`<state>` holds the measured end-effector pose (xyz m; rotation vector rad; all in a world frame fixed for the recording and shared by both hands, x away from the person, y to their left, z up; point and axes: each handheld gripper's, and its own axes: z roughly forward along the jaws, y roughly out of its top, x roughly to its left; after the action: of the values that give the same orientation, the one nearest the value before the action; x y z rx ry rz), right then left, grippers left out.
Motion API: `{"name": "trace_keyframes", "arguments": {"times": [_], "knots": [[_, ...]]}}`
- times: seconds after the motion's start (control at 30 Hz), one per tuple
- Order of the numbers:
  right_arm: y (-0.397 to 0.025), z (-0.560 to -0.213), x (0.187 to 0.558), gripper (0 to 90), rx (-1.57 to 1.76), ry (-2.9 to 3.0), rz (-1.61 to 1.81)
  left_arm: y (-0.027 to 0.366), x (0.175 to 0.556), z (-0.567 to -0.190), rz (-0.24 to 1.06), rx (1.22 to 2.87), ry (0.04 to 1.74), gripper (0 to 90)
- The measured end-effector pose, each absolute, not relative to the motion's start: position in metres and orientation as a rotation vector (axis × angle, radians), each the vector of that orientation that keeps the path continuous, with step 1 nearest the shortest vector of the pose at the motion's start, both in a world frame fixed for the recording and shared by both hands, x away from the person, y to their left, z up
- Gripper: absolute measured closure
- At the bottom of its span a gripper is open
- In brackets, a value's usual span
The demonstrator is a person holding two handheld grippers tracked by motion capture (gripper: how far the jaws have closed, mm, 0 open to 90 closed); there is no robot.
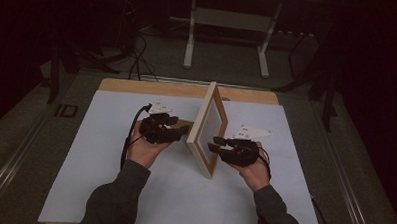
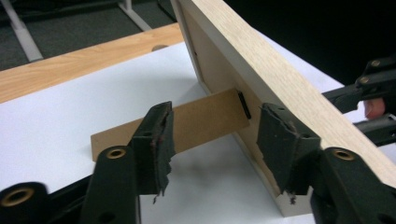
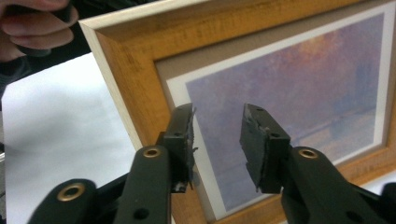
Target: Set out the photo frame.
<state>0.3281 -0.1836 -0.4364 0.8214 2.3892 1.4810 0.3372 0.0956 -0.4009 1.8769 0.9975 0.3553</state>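
A light wooden picture frame (image 1: 203, 123) stands upright on edge in the middle of the white sheet (image 1: 100, 158), seen nearly edge-on from above. Its front (image 3: 299, 88) holds a purple and orange painting under a white mat. A brown cardboard easel leg (image 2: 196, 122) juts from its back (image 2: 212, 70) and rests on the sheet. My left gripper (image 1: 182, 130) is behind the frame, open, with its jaws on either side of the leg's end (image 2: 215, 140). My right gripper (image 1: 213, 142) is open close to the picture's lower left corner (image 3: 217, 140), holding nothing.
The sheet covers a wooden tabletop whose bare far edge (image 1: 137, 86) shows at the back. Beyond it, on the dark floor, stand the white legs of another table (image 1: 190, 41) and some cables (image 1: 137, 60).
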Motion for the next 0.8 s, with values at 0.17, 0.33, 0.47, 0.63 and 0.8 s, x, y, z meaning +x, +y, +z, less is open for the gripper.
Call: {"name": "trace_keyframes", "arguments": {"times": [0.17, 0.33, 0.47, 0.63, 0.8], "knots": [[-0.186, -0.44, 0.328, 60.0, 0.854, 2.386, 1.476, 0.095, 0.332, -0.397, 0.347, 1.836, 0.998, 38.5], [-0.188, -0.442, 0.328, 58.7, 0.862, 2.389, 1.475, 0.093, 0.326, -0.393, 0.313, 1.805, 0.986, 36.6], [-0.19, -0.443, 0.328, 58.2, 0.871, 2.388, 1.472, 0.089, 0.321, -0.391, 0.304, 1.804, 0.962, 36.0], [-0.19, -0.444, 0.328, 58.0, 0.873, 2.387, 1.475, 0.084, 0.318, -0.39, 0.299, 1.811, 0.944, 35.4], [-0.19, -0.444, 0.328, 57.8, 0.875, 2.389, 1.475, 0.074, 0.314, -0.392, 0.293, 1.834, 0.93, 35.4]]}}
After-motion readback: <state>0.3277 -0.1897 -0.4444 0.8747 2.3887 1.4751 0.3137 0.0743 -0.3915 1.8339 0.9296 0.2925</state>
